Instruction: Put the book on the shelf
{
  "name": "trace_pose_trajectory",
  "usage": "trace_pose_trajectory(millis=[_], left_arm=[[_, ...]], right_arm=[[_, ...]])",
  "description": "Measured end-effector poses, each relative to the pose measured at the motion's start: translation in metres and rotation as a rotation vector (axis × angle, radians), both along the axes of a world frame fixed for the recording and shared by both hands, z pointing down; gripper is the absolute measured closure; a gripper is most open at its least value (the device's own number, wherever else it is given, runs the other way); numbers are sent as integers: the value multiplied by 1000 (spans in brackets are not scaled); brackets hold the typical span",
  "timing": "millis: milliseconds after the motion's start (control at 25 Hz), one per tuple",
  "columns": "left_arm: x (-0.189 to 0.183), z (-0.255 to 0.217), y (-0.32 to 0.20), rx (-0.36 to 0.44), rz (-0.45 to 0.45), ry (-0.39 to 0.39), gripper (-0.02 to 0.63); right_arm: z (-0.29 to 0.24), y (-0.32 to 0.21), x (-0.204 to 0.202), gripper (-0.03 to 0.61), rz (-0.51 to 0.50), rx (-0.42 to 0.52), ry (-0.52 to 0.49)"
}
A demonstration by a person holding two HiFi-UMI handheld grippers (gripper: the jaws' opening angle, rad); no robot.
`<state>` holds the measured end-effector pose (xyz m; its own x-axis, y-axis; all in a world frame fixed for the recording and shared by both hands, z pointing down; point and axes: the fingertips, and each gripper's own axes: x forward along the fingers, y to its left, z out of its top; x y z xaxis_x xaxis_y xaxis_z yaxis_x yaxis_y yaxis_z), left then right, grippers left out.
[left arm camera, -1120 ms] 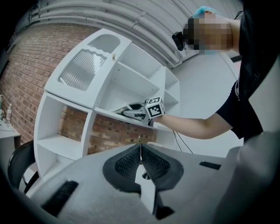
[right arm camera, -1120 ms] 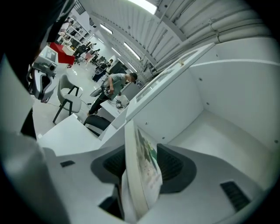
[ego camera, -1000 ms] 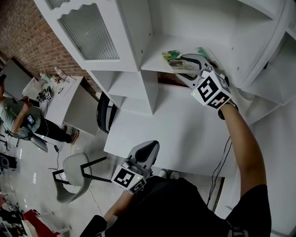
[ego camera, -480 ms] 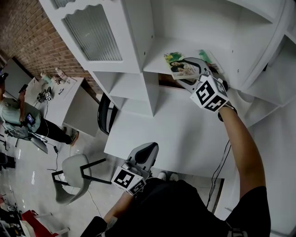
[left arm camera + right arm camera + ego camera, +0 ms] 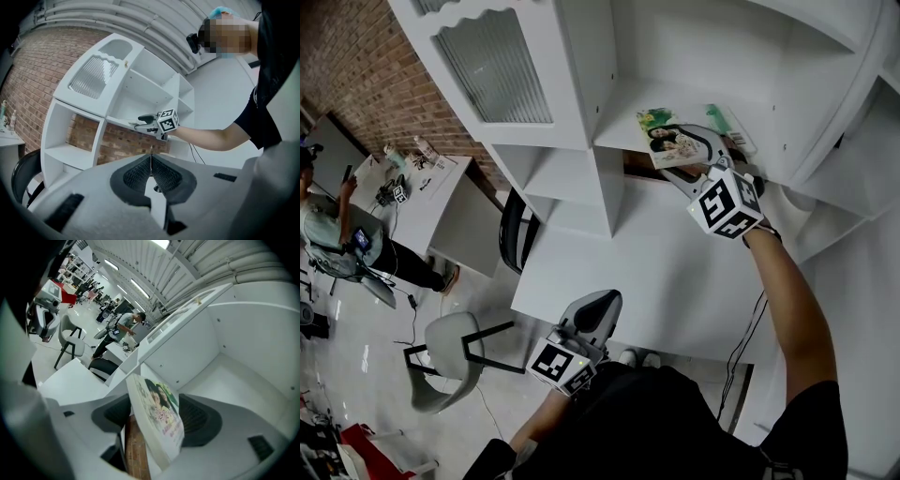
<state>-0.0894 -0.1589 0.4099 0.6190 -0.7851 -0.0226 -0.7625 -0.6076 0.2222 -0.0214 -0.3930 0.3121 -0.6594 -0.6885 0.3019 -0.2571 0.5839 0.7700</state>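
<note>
The book (image 5: 667,139), with a green cover showing two people, lies with one end on the white shelf (image 5: 623,139) of the upper compartment. My right gripper (image 5: 698,155) reaches in at that shelf's front edge. Its jaws are opening. In the right gripper view the book (image 5: 159,420) stands tilted between the dark pads (image 5: 199,420), with a gap on the right side and no squeeze visible. My left gripper (image 5: 589,319) hangs low by my body, away from the shelf. In the left gripper view its pads (image 5: 140,172) meet on nothing.
The white shelf unit (image 5: 117,108) stands on a white desk (image 5: 656,272) against a brick wall. A ribbed-glass cabinet door (image 5: 492,61) is at the upper left. A black chair (image 5: 514,230) and a grey chair (image 5: 455,352) stand left of the desk; a person (image 5: 337,234) is beyond.
The right gripper's jaws have spread apart around the book. The book has slid a little further onto the shelf and lies flatter. The left gripper has stayed put.
</note>
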Motion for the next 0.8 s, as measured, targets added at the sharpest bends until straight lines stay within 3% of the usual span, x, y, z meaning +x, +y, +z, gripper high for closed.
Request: trace_pose_trajectory(millis=[200,240,320,440,800], left_arm=[[0,1,-1,0,4,-7,594],[1,1,-1,1,7,-7,594],[3,0,-1,1,12,-6,594],[6,1,0,2,24,-9,594],[8,5,1,0,29,-7,594]], right_arm=[[3,10,4,296,-1,119,50],[4,11,5,320,1,141,68],[4,15,4,458,1,186,97],[5,14,3,476,3,212,108],[7,0,-3,480,38,168,103]])
